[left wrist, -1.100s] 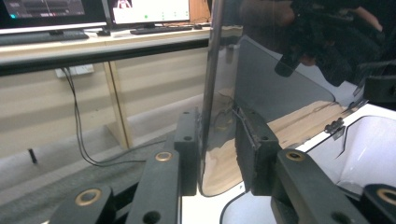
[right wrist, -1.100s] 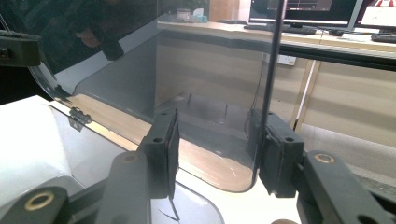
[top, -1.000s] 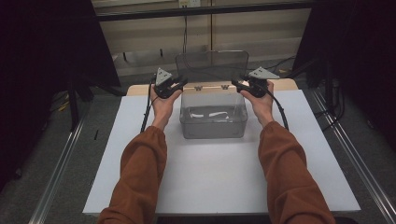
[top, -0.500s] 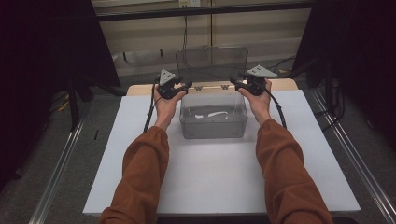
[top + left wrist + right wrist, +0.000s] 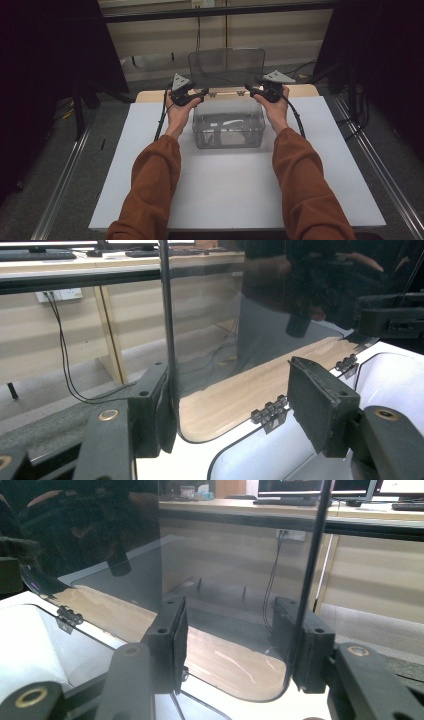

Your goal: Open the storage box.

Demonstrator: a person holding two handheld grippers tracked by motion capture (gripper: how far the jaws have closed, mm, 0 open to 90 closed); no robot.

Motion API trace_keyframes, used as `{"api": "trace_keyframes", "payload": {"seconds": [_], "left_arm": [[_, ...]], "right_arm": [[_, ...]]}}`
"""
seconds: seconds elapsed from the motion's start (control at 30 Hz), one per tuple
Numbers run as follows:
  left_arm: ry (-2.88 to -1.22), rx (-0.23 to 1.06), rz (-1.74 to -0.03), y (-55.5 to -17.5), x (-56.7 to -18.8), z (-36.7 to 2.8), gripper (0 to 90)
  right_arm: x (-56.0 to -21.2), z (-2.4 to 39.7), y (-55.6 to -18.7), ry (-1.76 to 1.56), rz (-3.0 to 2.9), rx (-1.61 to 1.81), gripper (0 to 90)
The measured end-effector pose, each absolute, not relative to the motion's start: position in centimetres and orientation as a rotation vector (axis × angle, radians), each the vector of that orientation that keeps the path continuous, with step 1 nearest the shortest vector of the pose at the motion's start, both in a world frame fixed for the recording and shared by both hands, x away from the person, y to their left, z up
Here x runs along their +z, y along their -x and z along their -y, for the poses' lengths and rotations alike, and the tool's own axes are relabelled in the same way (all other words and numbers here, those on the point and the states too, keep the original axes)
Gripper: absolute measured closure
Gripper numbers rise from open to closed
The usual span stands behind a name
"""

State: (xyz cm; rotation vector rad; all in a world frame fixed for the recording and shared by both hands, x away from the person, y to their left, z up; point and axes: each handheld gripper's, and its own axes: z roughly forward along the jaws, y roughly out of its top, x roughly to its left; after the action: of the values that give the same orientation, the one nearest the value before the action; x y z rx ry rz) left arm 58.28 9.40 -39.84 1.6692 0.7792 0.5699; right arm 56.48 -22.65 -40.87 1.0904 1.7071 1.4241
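Table: I see the clear plastic box (image 5: 228,125) sitting toward the far middle of the white table (image 5: 225,200), between my two hands.
Lid: the smoky transparent hinged lid (image 5: 226,67) stands upright on the box's back edge; I judge it could swing down shut, or tip too far back and strain the small hinges (image 5: 270,410), since nothing props it.
Left gripper (image 5: 192,95): its jaws have just been opening; they stand spread around the lid's edge, one pad touching, the other well clear, so nothing is pinched.
Right gripper (image 5: 255,91): its jaws have been easing apart too; they straddle the lid's other edge, and I cannot tell that the pads press.
Contents: a pale small object (image 5: 227,121) lies on the box floor; what it is I cannot tell.
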Motion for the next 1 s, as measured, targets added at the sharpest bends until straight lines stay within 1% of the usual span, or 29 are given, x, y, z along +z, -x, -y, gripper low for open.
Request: {"api": "trace_keyframes", "payload": {"seconds": [0.4, 0.53, 0.63, 0.73, 0.77, 0.9, 1.0], "left_arm": [[-1.684, 0.564, -0.795, -58.83, -40.58, -9.4, 37.3], [-1.68, 0.56, -0.811, -58.97, -40.71, -9.46, 40.0], [-1.651, 0.531, -0.844, -58.98, -40.7, -9.46, 40.7], [-1.65, 0.542, -0.846, -58.94, -40.72, -9.1, 36.6], [-1.671, 0.565, -0.838, -58.97, -40.77, -8.99, 36.6], [-1.677, 0.564, -0.842, -59.06, -40.74, -8.99, 36.6], [-1.687, 0.562, -0.834, -59.11, -40.77, -8.97, 35.2]], "right_arm": [[-40.83, 22.76, -56.76, -1.104, -1.711, 1.417, 49.7], [-40.85, 22.76, -56.87, -1.107, -1.714, 1.418, 49.9], [-40.94, 22.8, -56.94, -1.112, -1.711, 1.423, 49.6], [-41.01, 22.67, -57.02, -1.118, -1.708, 1.427, 48.0], [-41.04, 22.65, -57.04, -1.117, -1.705, 1.426, 47.7], [-41.08, 22.45, -57.07, -1.112, -1.704, 1.411, 44.8], [-41.09, 22.43, -57.11, -1.11, -1.709, 1.402, 44.4]]}}
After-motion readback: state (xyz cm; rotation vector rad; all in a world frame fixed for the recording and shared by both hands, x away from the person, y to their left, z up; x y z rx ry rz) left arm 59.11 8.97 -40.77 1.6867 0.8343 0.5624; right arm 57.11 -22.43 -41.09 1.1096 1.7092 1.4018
